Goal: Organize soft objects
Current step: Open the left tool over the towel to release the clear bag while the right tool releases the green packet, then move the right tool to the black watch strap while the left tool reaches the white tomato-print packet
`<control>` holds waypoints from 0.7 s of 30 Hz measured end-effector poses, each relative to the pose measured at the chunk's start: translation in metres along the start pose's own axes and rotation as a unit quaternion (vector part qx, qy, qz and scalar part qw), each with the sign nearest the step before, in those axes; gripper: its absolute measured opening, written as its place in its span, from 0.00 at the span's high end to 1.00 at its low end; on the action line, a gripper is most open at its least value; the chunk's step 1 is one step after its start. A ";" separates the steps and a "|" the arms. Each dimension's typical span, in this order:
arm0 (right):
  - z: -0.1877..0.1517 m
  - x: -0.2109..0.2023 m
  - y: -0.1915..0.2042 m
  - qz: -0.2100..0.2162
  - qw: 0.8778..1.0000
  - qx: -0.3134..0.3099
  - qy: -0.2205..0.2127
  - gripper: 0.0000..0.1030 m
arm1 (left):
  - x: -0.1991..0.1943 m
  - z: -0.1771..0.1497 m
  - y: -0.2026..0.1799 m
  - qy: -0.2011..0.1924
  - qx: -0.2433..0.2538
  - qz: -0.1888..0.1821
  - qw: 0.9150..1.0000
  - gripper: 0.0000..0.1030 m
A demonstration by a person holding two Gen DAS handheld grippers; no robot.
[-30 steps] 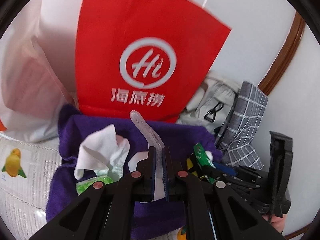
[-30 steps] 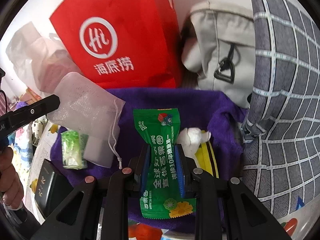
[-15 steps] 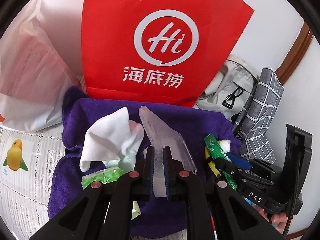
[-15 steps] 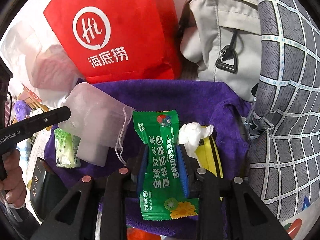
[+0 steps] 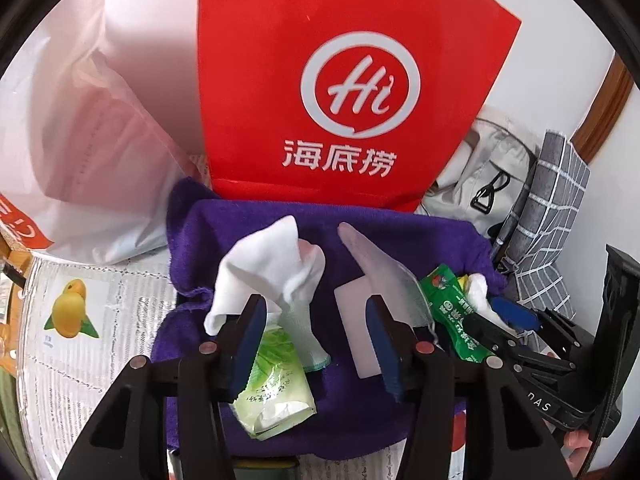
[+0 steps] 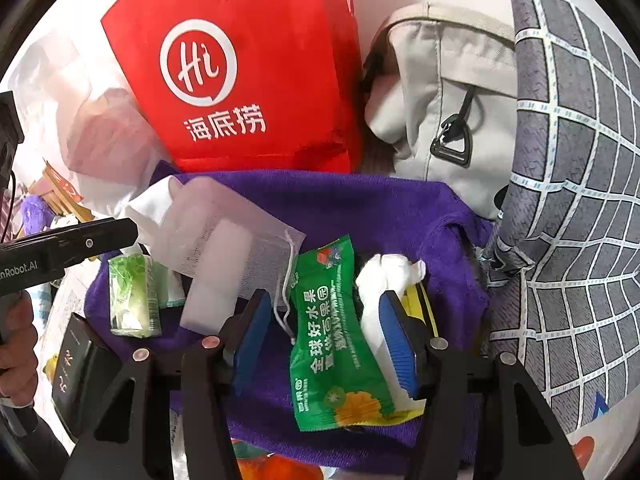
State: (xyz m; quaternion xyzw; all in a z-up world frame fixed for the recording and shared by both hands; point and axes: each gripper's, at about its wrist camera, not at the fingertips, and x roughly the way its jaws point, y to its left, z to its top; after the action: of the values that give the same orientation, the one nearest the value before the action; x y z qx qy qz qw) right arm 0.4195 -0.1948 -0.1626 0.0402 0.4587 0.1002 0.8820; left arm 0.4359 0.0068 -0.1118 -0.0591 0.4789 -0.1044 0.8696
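Observation:
A purple towel [image 5: 248,232] [image 6: 380,208] lies spread under both grippers. My left gripper [image 5: 316,308] is opening. The translucent mesh pouch [image 5: 380,268] [image 6: 224,232] with a white block inside rests on the towel against its right finger, unpinched. A white cloth [image 5: 272,260] and a green tissue pack [image 5: 276,384] [image 6: 132,292] lie by its left finger. My right gripper [image 6: 326,300] is opening too. The green snack packet [image 6: 336,344] [image 5: 452,312] lies loose between its fingers on the towel, beside a crumpled white tissue [image 6: 388,272].
A red paper bag [image 5: 340,80] stands behind the towel, with a white plastic bag [image 5: 80,140] to its left. A grey backpack [image 6: 452,92] and a grey checked cloth [image 6: 572,200] crowd the right side. A black box [image 6: 76,360] sits at the towel's left edge.
Both grippers went from shut to open. The left one let go of the mesh pouch, the right one of the green packet; both things now rest on the towel.

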 end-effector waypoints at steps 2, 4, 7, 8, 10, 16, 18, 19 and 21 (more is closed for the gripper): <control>0.002 -0.009 0.002 -0.001 1.000 0.000 -0.008 0.46 | -0.007 0.001 0.001 -0.005 -0.002 -0.002 1.000 0.51; 0.003 -0.023 0.007 -0.004 1.000 -0.006 -0.024 0.45 | -0.017 0.001 0.000 -0.012 -0.001 -0.004 1.000 0.49; 0.001 -0.045 0.015 -0.010 0.999 -0.009 -0.050 0.40 | -0.032 0.001 0.000 -0.024 0.007 -0.002 1.000 0.48; -0.002 -0.052 0.018 -0.008 0.999 -0.007 -0.054 0.38 | -0.036 0.000 -0.001 -0.028 0.007 -0.001 1.000 0.48; -0.008 -0.064 0.023 -0.002 0.999 -0.012 -0.049 0.38 | -0.048 -0.001 0.001 -0.039 0.006 -0.001 0.999 0.48; -0.043 -0.103 0.030 -0.001 0.999 -0.014 -0.052 0.38 | -0.083 -0.009 -0.010 -0.069 0.038 0.045 0.996 0.45; -0.059 -0.115 0.030 0.005 0.999 -0.010 -0.047 0.38 | -0.091 -0.019 -0.014 -0.069 0.045 0.037 0.996 0.40; -0.066 -0.121 0.029 0.005 0.999 -0.010 -0.048 0.38 | -0.094 -0.023 -0.015 -0.063 0.048 0.030 0.996 0.40; -0.080 -0.130 0.029 0.002 0.999 -0.010 -0.048 0.38 | -0.099 -0.034 -0.013 -0.052 0.040 0.014 0.998 0.40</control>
State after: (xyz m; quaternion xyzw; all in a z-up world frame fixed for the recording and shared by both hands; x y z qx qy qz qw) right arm 0.2769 -0.1960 -0.0997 0.0370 0.4146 0.1045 0.9033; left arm 0.3545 0.0171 -0.0462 -0.0232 0.4290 -0.1076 0.8966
